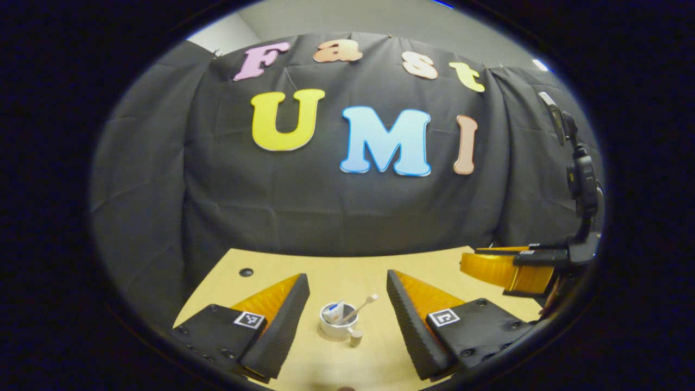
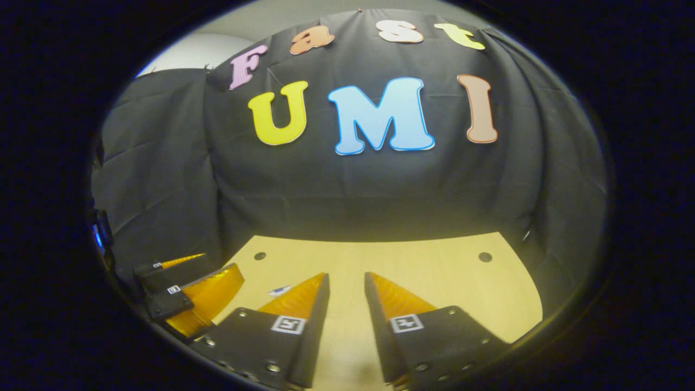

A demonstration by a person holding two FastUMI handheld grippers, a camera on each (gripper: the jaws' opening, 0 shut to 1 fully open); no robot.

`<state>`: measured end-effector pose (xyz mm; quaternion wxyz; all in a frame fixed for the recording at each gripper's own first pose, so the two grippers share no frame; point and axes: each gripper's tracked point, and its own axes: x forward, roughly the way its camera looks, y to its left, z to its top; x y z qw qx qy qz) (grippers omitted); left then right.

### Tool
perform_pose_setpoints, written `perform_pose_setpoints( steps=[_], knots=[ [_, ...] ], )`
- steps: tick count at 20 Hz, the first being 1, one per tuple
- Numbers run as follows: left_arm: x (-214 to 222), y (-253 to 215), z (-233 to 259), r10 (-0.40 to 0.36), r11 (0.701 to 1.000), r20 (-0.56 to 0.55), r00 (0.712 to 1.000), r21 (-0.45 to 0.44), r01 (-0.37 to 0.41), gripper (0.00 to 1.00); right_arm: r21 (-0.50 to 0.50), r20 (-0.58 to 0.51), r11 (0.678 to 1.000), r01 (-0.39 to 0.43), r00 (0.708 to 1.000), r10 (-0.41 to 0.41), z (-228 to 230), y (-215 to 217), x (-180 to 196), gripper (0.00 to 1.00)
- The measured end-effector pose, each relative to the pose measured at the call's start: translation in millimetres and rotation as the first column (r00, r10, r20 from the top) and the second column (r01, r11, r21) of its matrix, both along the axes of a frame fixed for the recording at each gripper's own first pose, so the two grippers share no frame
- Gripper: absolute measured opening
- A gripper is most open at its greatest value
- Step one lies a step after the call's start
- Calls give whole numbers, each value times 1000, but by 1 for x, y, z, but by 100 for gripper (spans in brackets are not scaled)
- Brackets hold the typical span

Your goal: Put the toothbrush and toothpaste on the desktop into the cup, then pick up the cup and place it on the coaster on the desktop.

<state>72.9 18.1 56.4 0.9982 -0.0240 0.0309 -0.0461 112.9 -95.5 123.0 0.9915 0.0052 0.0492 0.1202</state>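
A small white cup (image 1: 336, 327) stands on the wooden table (image 1: 347, 266), in the left gripper view. A toothpaste tube (image 1: 335, 311) and a pale toothbrush (image 1: 362, 306) lean inside it, and a small tan piece (image 1: 355, 338) sits at its near right side. My left gripper (image 1: 347, 277) is open wide above and short of the cup, apart from it. My right gripper (image 2: 347, 279) is open with nothing between its fingers; it also appears at the right as the right gripper (image 1: 513, 269). A blue-white tip (image 2: 279, 290) peeks past my right gripper's left finger.
The table (image 2: 434, 271) has round cable holes (image 2: 485, 256) near its back corners. Black cloth walls close the booth behind and beside it. The left gripper (image 2: 190, 298) shows low on the left. A black mount (image 1: 581, 179) rises above the right gripper.
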Motion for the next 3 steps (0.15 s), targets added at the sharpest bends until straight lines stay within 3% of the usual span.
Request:
perform_pose_setpoints(
  steps=[2, 3],
  knots=[
    [-5, -4, 17, 7, 1000, 47, 999, 28, -8, 92, -10, 26, 1000, 14, 1000, -14, 8, -4, -7, 62],
    [-8, -6, 21, 7, 999, 63, 998, 40, -9, 92, -13, 40, 1000, 20, 999, -20, 12, -5, -9, 62]
  ],
)
